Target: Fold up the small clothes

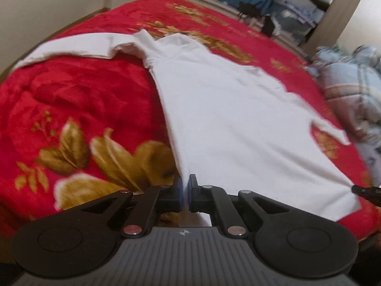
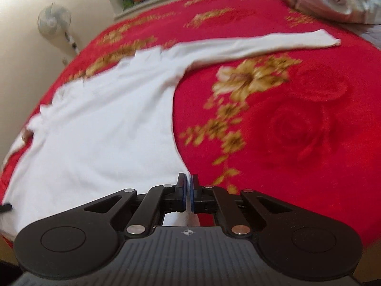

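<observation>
On the red flowered blanket (image 1: 71,90) seen from my left wrist, the white long-sleeved top (image 1: 226,109) lies spread out flat, collar end far from me and hem nearest. One sleeve stretches away to the left across the blanket, the other pokes out short on the right, near the striped bedding (image 1: 352,90). No fold is made yet, so I judge the task barely begun: both sleeves and the body are all left to do. My left gripper (image 1: 185,191) has its jaws pressed together on the hem's left corner, a thin sliver of white cloth caught between the blue pads (image 1: 180,195). At the far right edge a dark tip shows at the opposite hem corner, probably my other tool; I cannot make out more of it.

From my right wrist, the same top (image 2: 107,124) runs away to the left, and its long sleeve reaches across the blanket (image 2: 297,124) toward the upper right, lying straight and unfolded. A standing fan (image 2: 54,20) is by the wall beyond the bed. My right gripper (image 2: 188,193) is likewise clamped, pads nearly meeting, with the hem's right corner pinched between them. The picture is blurred, so I cannot tell how much cloth is in the bite. With both hem corners held, bringing the hem up toward the collar looks to me like the step in hand.
</observation>
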Demonstrator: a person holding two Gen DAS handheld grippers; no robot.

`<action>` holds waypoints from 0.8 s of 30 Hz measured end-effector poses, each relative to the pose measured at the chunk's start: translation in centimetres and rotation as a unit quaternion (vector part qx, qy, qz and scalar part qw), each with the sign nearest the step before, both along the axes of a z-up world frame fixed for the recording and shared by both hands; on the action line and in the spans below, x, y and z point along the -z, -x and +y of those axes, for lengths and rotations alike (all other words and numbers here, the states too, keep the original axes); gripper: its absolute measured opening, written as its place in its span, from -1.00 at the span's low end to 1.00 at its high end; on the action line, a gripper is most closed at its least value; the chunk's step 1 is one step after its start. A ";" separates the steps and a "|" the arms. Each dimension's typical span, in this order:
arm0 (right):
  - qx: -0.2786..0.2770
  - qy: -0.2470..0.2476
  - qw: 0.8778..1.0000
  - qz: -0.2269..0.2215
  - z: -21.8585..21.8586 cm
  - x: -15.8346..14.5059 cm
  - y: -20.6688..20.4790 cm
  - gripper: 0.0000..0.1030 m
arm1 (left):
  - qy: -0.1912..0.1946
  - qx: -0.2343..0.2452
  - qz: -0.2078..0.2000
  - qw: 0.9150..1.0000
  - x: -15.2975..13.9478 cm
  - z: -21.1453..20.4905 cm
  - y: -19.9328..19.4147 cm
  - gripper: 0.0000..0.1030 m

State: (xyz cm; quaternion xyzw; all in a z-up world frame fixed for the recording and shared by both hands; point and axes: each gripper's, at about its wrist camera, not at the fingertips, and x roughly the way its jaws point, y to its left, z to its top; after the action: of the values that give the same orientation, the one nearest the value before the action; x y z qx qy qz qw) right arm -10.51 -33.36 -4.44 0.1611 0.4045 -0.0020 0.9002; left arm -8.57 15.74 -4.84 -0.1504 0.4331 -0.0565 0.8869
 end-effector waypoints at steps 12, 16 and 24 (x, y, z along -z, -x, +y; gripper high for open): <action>0.011 0.055 0.995 0.077 -1.1 3.3 -0.6 -0.92 | -0.086 0.000 -0.005 0.996 0.4 -2.2 1.2 -0.86; -0.016 0.070 0.994 0.086 -0.5 4.0 -1.1 -0.89 | -0.044 0.037 0.047 0.997 2.3 -3.4 -0.1 -0.60; 0.019 0.083 0.996 0.004 -0.4 0.9 -1.4 -0.75 | -0.060 -0.021 -0.020 0.998 -0.8 -2.3 -2.2 -0.41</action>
State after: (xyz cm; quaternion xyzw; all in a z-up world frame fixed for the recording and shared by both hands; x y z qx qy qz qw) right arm -9.09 -33.80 -5.31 0.0932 0.4033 -0.0533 0.9087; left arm -6.38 13.43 -4.00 -0.1047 0.4144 -0.0150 0.9039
